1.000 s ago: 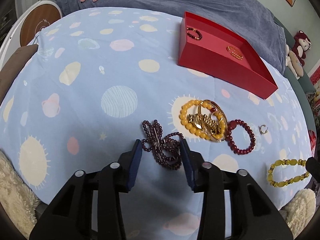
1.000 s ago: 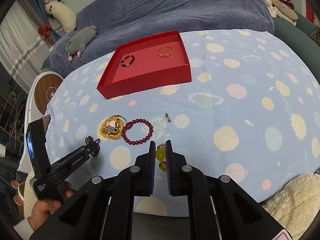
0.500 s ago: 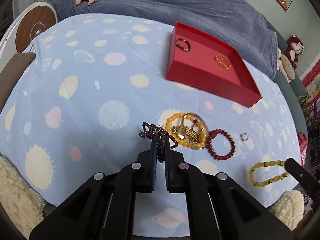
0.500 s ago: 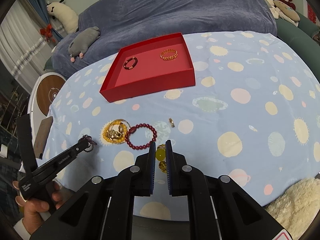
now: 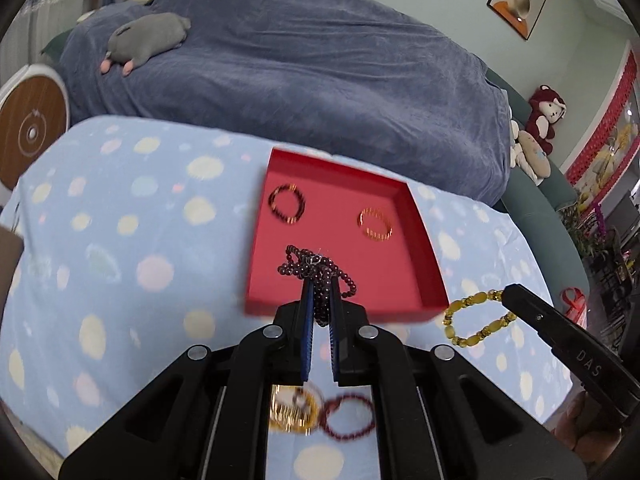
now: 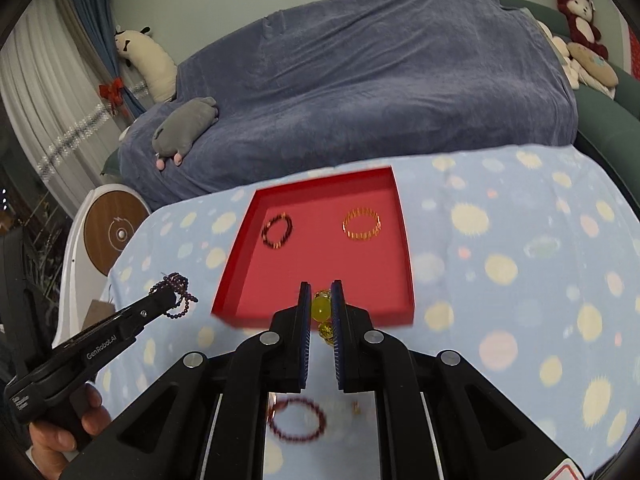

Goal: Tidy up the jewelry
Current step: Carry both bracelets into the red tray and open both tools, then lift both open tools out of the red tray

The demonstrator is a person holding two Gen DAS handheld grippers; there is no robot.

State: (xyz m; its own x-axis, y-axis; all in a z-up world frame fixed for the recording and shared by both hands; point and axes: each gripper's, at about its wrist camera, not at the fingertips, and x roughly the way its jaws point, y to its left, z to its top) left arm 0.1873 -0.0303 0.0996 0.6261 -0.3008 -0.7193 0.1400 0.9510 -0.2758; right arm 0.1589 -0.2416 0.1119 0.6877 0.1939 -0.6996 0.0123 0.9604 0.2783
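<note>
My left gripper (image 5: 320, 286) is shut on a dark garnet bead necklace (image 5: 310, 266) and holds it in the air in front of the red tray (image 5: 340, 310). My right gripper (image 6: 320, 290) is shut on a yellow bead bracelet (image 6: 321, 307), which also hangs from it in the left wrist view (image 5: 472, 320). The tray (image 6: 230, 282) holds a dark bead bracelet (image 6: 277, 230) and a gold bracelet (image 6: 361, 224). On the cloth below lie a red bead bracelet (image 5: 348, 416), a gold and yellow bracelet pile (image 5: 292, 408) and a small ring (image 6: 355, 407).
A blue planet-print cloth (image 5: 120, 260) covers the table. Behind it stands a sofa under a blue blanket (image 5: 320, 80) with a grey plush toy (image 5: 148, 36). A round wooden-topped object (image 5: 30, 132) stands at the left. Plush toys (image 6: 578, 12) sit at the far right.
Both grippers have lifted off the cloth with their jewelry and moved toward the red tray. The left gripper closed on the garnet necklace a second ago.
</note>
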